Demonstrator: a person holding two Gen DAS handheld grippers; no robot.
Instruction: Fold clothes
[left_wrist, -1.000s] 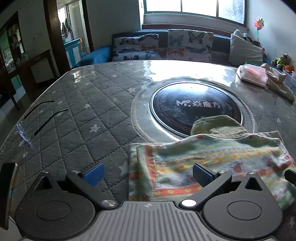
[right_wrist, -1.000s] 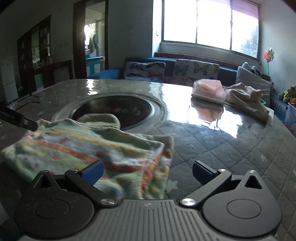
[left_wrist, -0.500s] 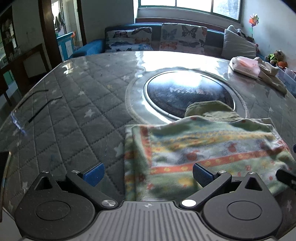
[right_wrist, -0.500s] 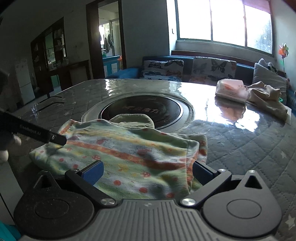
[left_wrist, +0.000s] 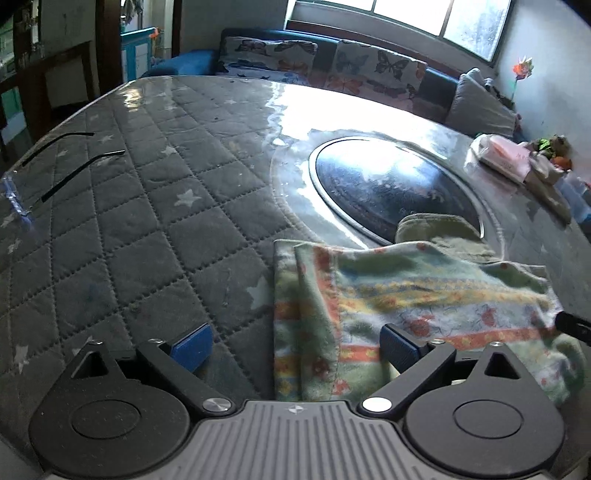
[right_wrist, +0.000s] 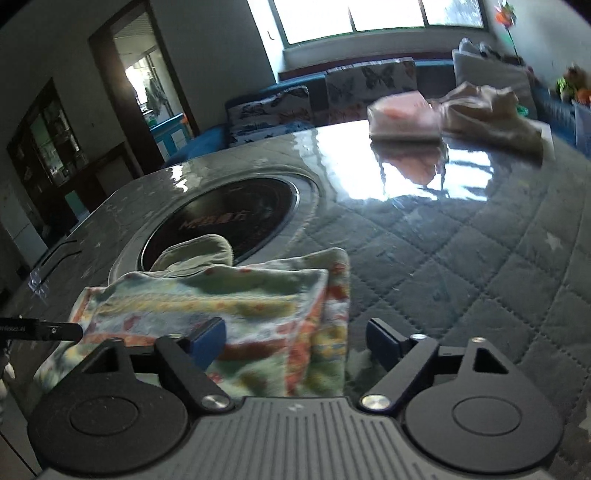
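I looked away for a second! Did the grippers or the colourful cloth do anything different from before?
Both cameras tilted and shifted, so the grippers moved a little. The left gripper and right gripper are open as before, holding nothing. The folded striped cloth lies in the same place on the quilted table, with the green garment behind it. Nothing was grabbed or dropped.

Left claw (left_wrist: 297, 345) has bare quilted tabletop (left_wrist: 147, 229) ahead and left; the folded garment (left_wrist: 406, 295) blocks ahead-right. Glasses (left_wrist: 55, 173) lie far left.
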